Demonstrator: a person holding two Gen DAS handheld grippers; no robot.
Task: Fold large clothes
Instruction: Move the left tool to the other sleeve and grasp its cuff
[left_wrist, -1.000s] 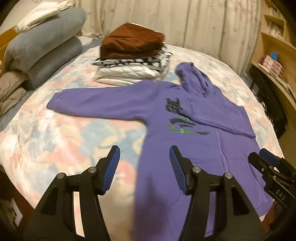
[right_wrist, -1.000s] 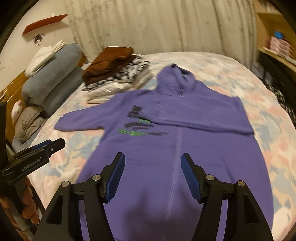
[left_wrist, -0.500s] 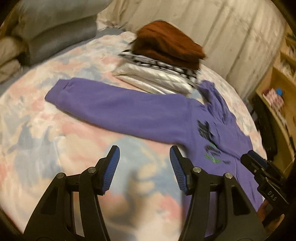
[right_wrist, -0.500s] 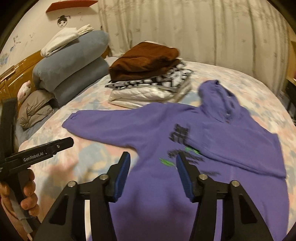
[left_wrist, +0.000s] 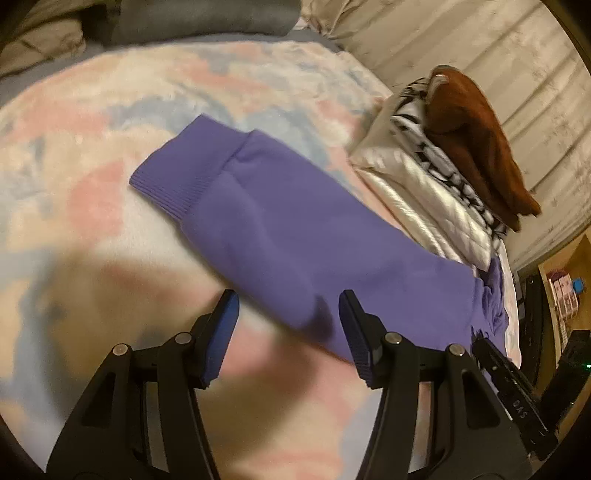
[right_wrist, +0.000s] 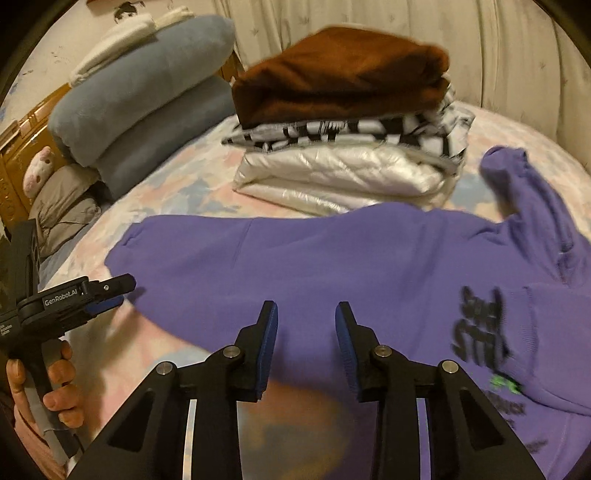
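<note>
One purple hoodie (right_wrist: 369, 266) lies flat on the floral bedspread (left_wrist: 92, 155), sleeve (left_wrist: 280, 229) stretched out toward the grey pillows (right_wrist: 147, 99). Left gripper (left_wrist: 288, 325) hangs over that sleeve, jaws apart and empty, while the right gripper (right_wrist: 306, 343) has just been closing, nothing between its pads. Folded clothes (right_wrist: 343, 125) sit stacked just beyond the hoodie.

A home bedroom: a bed with a pastel floral bedspread (right_wrist: 177, 184), rolled grey-blue bolsters (right_wrist: 140, 96) at ten o'clock against a wooden headboard (right_wrist: 14, 147), pale pleated curtains (right_wrist: 517, 55) at one o'clock, and a stack of folded clothes (right_wrist: 343, 122).
</note>
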